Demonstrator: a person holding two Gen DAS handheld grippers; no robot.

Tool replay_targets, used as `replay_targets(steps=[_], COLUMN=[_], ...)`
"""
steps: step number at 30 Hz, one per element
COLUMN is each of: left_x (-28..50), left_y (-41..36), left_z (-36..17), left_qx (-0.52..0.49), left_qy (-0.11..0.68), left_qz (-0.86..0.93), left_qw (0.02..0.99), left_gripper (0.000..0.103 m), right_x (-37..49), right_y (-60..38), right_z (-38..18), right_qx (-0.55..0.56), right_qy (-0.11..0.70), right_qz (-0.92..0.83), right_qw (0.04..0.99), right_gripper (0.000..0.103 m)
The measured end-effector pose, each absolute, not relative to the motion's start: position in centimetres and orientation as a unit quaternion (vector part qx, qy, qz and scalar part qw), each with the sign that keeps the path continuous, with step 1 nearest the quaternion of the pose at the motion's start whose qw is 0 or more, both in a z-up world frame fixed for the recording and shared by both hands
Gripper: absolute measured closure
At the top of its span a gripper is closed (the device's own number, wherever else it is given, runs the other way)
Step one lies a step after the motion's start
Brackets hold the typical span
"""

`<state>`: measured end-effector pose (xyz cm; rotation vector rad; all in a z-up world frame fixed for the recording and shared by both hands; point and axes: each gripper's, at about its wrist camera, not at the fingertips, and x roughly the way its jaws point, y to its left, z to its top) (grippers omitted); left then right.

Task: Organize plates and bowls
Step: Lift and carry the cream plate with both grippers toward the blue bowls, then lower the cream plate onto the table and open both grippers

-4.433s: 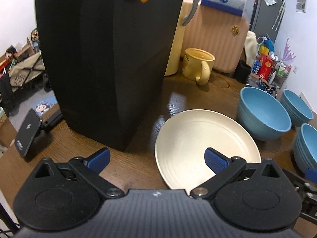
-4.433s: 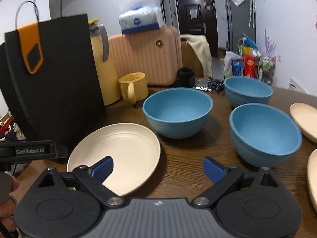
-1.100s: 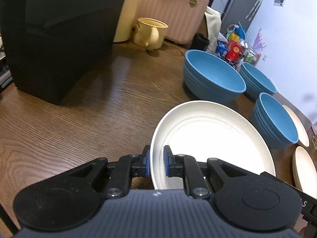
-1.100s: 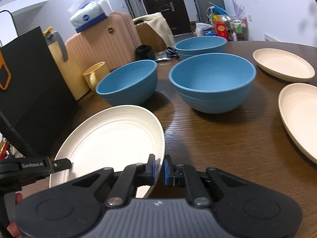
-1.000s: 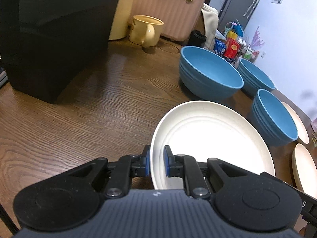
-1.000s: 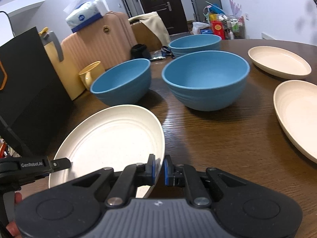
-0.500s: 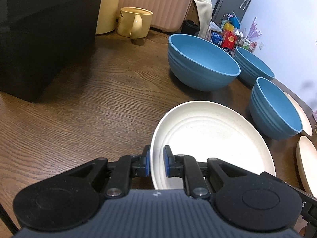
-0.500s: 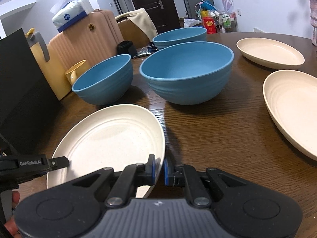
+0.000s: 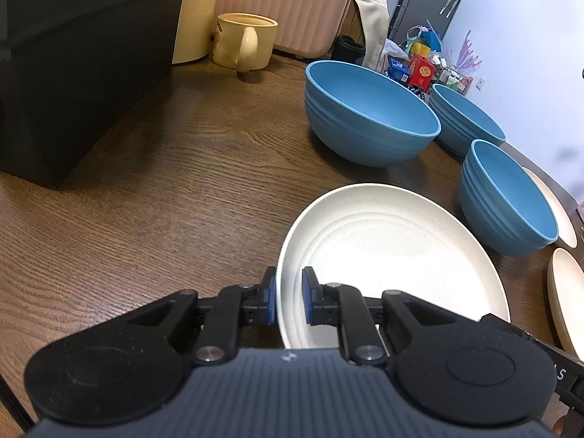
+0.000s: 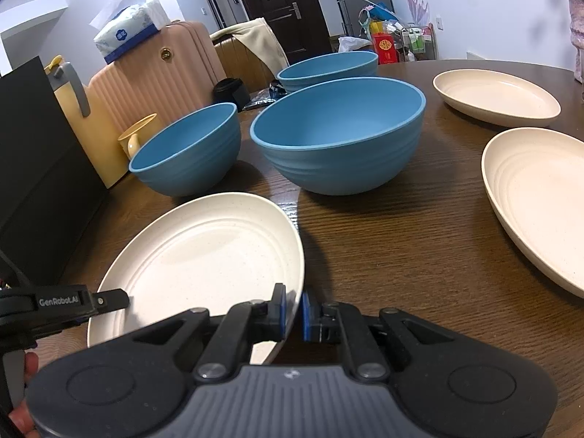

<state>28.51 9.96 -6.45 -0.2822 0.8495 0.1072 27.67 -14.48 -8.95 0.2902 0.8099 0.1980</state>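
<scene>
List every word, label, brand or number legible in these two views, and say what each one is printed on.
"GenRobot.AI": white print on the left gripper, seen in the right wrist view.
Tissue pack on the suitcase: blue round logo, too blurred to read.
Red box in the background: gold emblem, unreadable.
Yellow mug: print at its edge, unreadable.

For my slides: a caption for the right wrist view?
Right gripper clamps cream plate rim before three blue bowls.

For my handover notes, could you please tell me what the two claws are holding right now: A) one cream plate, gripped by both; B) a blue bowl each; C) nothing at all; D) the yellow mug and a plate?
A: the left claw and the right claw each pinch a rim of the same cream plate.
</scene>
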Motion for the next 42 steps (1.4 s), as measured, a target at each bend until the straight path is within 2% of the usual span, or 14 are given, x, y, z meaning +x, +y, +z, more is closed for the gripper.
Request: replay_targets(steps=[2, 4, 5, 6, 7, 8, 10, 11, 12, 14, 42], left_x=[28.5, 28.5, 28.4, 28.3, 28.2, 28.0, 27.7, 27.6, 27.4, 26.8, 21.1], left_y=[10.0, 10.1, 10.2, 10.2, 10.1, 10.1, 10.3, 10.4, 10.5, 10.6, 6.5], left_z=[-6.4, -6.4, -6.3, -6.2, -5.9, -5.8, -5.4, -5.2, -5.0, -4.5, 0.2], left_qx=[-0.138, -0.141, -0.145, -0.144, -0.138, -0.131, -0.129, -0.130, -0.133, -0.135, -0.087], left_qy=[0.412, 0.413, 0.413, 0.410, 0.405, 0.401, 0.395, 0.393, 0.389, 0.379, 0.347], left_qz=[0.049, 0.046, 0.045, 0.049, 0.059, 0.065, 0.069, 0.071, 0.073, 0.071, 0.057], left_qw=[0.900, 0.898, 0.898, 0.899, 0.902, 0.904, 0.907, 0.907, 0.909, 0.913, 0.932], left_gripper=[0.087, 0.077, 0.061, 0.048, 0.044, 0.040, 0.025, 0.013, 0.006, 0.001, 0.000], right_x=[27.8, 27.8, 27.8, 27.6, 27.5, 27.4, 27.1, 27.0, 26.8, 26.5, 20.2], right_y=[-14.6, -14.7, -14.9, -15.0, -15.1, -15.2, -15.5, -15.6, -15.8, -16.1, -19.1], right_z=[-8.9, -8.9, -8.8, -8.6, -8.5, -8.3, -8.0, -7.9, -7.8, -7.6, -4.8], right_qx=[0.148, 0.151, 0.154, 0.157, 0.158, 0.159, 0.161, 0.163, 0.165, 0.169, 0.180], right_qy=[0.397, 0.398, 0.396, 0.394, 0.388, 0.384, 0.377, 0.375, 0.373, 0.369, 0.337], right_qz=[0.097, 0.092, 0.092, 0.090, 0.088, 0.086, 0.083, 0.082, 0.081, 0.082, 0.081], right_qw=[0.901, 0.900, 0.900, 0.901, 0.904, 0.905, 0.908, 0.909, 0.909, 0.910, 0.921], right_gripper=[0.090, 0.088, 0.078, 0.063, 0.055, 0.042, 0.033, 0.025, 0.016, 0.010, 0.007])
